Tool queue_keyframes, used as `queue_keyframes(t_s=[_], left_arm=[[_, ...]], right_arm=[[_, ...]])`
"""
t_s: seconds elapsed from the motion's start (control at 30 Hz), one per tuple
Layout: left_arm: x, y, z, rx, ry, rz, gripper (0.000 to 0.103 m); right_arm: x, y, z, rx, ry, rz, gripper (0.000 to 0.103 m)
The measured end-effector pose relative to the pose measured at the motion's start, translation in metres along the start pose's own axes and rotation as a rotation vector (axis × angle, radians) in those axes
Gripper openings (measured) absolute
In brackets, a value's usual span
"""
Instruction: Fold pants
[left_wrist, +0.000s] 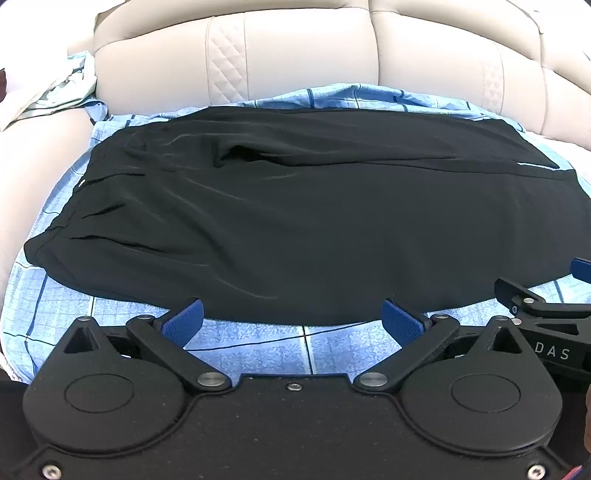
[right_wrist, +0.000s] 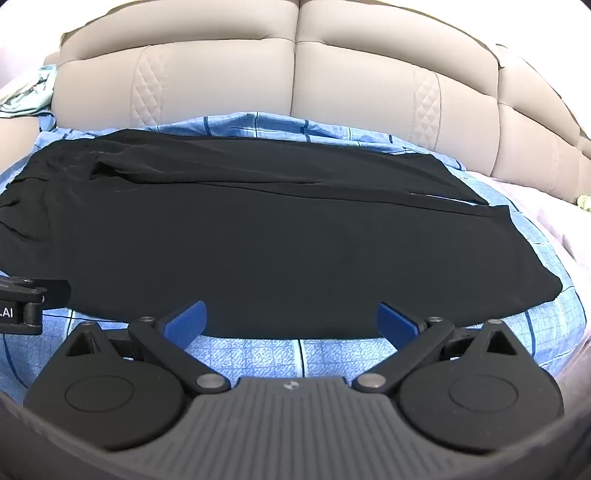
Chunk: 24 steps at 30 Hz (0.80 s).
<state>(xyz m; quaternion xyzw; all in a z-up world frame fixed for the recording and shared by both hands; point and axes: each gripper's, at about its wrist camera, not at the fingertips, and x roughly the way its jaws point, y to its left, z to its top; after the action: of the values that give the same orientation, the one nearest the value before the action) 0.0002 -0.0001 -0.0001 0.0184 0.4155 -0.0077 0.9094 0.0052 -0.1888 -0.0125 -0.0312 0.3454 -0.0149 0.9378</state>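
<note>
Surface: bed (left_wrist: 22, 177) with a blue checked sheet (left_wrist: 258, 343) spread over the middle; pale bare mattress shows to either side of the sheet.
Room: padded beige headboard (left_wrist: 314, 55) with quilted diamond panels runs along the far side; walls not in view.
Pants: black pants (left_wrist: 295, 221) lie flat on the sheet, lengthwise across the bed, waistband to the left, leg ends to the right; one leg lies on the other, slightly offset at the hem.
Creases: gathered folds near the waistband and a raised ridge in the upper middle of the cloth.
Other things: crumpled pale green and blue cloth (left_wrist: 62, 88) at the far left, beside the headboard, well apart from the pants.
Obstructions: none seen on the pants or along their near edge.
Left tongs (left_wrist: 291, 319): spread wide, blue pads just over the near hem of the pants, nothing between them, no contact that I can make out.
Right tongs (right_wrist: 291, 319): spread wide as well, empty, poised at the near edge further right.
Spacing: the two tools sit side by side, close together.
</note>
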Motion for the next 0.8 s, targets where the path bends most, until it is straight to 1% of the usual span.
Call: queue_keyframes(t_s=[0.27, 0.33, 0.4, 0.5, 0.57, 0.8], left_arm=[[0.005, 0.007, 0.006, 0.006, 0.004, -0.007, 0.103], [-0.002, 0.000, 0.000, 0.012, -0.018, 0.017, 0.103], [-0.002, 0.001, 0.001, 0.011, -0.018, 0.017, 0.103], [-0.002, 0.003, 0.001, 0.009, -0.016, 0.016, 0.103], [-0.004, -0.003, 0.001, 0.015, -0.017, 0.021, 0.103], [-0.004, -0.001, 0.003, 0.012, -0.015, 0.022, 0.103]], right_arm=[[-0.003, -0.003, -0.001, -0.005, -0.008, 0.013, 0.103], [-0.005, -0.005, -0.002, -0.007, -0.010, 0.016, 0.103], [-0.004, -0.012, -0.005, -0.008, -0.012, 0.018, 0.103], [0.000, 0.002, -0.001, -0.014, -0.001, -0.004, 0.103], [0.000, 0.002, 0.000, -0.014, -0.002, -0.004, 0.103], [-0.002, 0.002, 0.000, -0.012, 0.000, -0.009, 0.103]])
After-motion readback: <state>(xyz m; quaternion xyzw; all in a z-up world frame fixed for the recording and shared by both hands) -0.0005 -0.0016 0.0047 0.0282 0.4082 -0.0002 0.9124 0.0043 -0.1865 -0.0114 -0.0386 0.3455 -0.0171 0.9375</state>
